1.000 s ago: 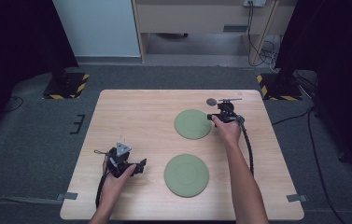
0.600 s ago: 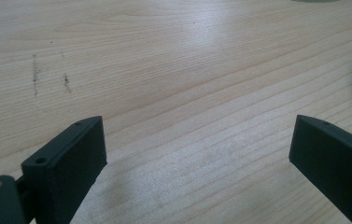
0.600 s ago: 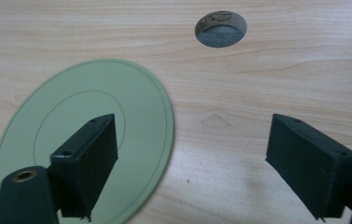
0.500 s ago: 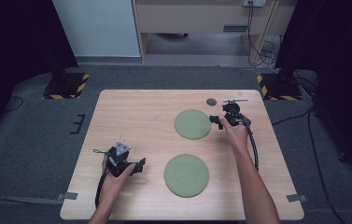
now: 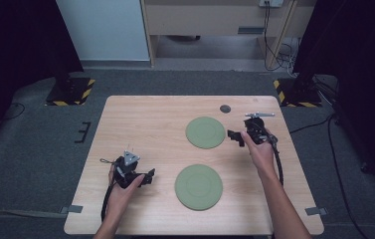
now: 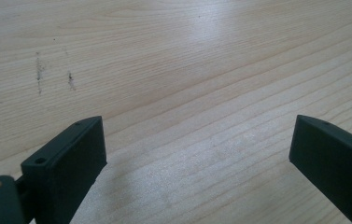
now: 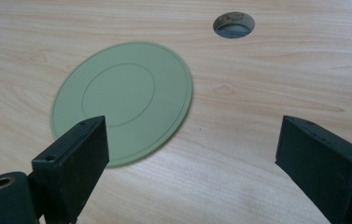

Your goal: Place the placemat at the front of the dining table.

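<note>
Now your right gripper (image 5: 235, 137) hangs just beside the far green plate (image 5: 205, 132), off its right edge, with its jaws pointing toward that plate. The jaws have just been opening and now stand wide apart, with nothing between them. In the right gripper view the same plate (image 7: 122, 102) lies flat on the wooden table (image 5: 150, 124), just ahead of the jaw at the left of that view, and bare wood shows in the gap between the two jaws. The round hole (image 7: 234, 24) in the tabletop sits beyond the far plate in that view. In the high view that hole (image 5: 225, 108) is near the plate's upper right, apart from it.

The second green plate (image 5: 199, 186) lies flat nearer to you than the far plate, well apart from it.

Your left gripper (image 5: 147, 176) is low over the table, on the left side of the far plate and nearer to you, close to the left edge of the near plate but not touching it. Its jaws are spread wide too, and the left gripper view shows bare wood grain (image 6: 192, 93) between them.
</note>
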The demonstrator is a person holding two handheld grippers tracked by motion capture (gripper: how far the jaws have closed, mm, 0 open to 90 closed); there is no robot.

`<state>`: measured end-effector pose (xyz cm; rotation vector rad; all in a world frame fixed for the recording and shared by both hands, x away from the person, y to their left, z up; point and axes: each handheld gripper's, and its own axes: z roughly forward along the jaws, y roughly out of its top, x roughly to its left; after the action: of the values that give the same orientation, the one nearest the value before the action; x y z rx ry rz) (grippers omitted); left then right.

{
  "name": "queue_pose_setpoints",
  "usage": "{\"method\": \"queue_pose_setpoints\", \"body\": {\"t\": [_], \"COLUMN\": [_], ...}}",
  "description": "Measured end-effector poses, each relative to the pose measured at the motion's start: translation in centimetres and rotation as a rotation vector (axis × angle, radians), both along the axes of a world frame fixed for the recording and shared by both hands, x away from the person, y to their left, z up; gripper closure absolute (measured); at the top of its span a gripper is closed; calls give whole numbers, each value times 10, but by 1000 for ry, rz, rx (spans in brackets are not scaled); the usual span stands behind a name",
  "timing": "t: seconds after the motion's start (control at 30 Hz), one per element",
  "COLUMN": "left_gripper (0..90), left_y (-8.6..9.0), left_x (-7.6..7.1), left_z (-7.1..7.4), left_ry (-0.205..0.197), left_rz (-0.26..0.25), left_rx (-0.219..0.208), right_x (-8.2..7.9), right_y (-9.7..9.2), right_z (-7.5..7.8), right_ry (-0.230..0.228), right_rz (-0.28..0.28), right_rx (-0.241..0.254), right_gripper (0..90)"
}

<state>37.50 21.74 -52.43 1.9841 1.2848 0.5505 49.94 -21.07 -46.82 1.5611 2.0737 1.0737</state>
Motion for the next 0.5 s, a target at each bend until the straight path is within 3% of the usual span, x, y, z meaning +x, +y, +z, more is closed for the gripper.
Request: {"method": "queue_pose_setpoints", "body": {"t": [0.5], "left_gripper": [31], "left_y": [2], "left_x": [1], "left_z": [-2], "left_ry": [7], "left_rz": [1], "left_rx": [7], "right_x": [-34], "right_y": [-7], "right_z": [-10], "right_ry": [-11], "right_rz": [37], "right_rx": [16], "right_gripper": [93]}}
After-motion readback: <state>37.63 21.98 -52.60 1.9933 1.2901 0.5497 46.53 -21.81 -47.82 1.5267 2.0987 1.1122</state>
